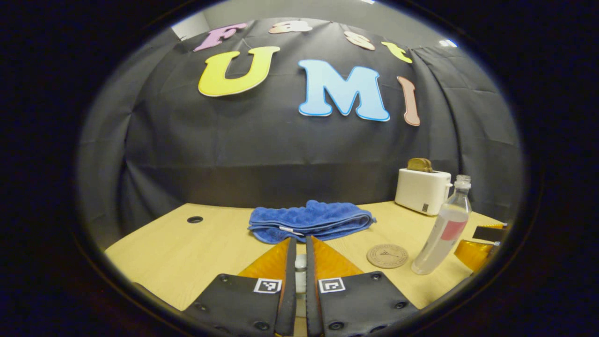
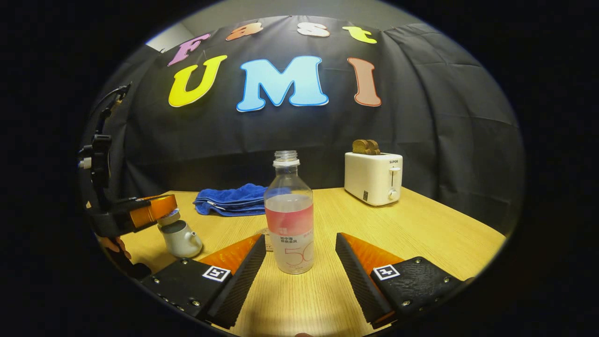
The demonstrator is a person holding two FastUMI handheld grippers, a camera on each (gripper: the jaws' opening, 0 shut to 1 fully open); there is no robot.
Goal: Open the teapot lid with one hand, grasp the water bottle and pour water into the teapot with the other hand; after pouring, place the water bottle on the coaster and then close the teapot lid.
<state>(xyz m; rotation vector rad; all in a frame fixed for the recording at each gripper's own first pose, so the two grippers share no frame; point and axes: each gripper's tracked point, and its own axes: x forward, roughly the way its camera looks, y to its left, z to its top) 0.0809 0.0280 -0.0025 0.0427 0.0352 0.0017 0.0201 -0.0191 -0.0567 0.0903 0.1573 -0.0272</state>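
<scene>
Left gripper (image 1: 301,243), left gripper view: fingers nearly together, clenched on a small pale knob, apparently the teapot lid (image 1: 301,262). Right gripper view shows that gripper (image 2: 161,210) at far left holding the lid (image 2: 169,218) lifted just above the teapot (image 2: 181,239); pot mouth uncovered, contents cannot be made out. Teapot is small, pale, round, standing on the wooden table (image 2: 421,234). Right gripper (image 2: 299,252): fingers spread wide, released, flanking the water bottle (image 2: 289,220) without touching it. Bottle upright, uncapped, clear plastic with a pink label band; liquid level not readable. In the left gripper view the bottle (image 1: 444,227) stands just beside the round coaster (image 1: 387,255), not on it. Folded blue towel (image 1: 309,221) at mid-table. White toaster (image 2: 373,177) at back right, with bread slices (image 2: 366,146) in its slots.
</scene>
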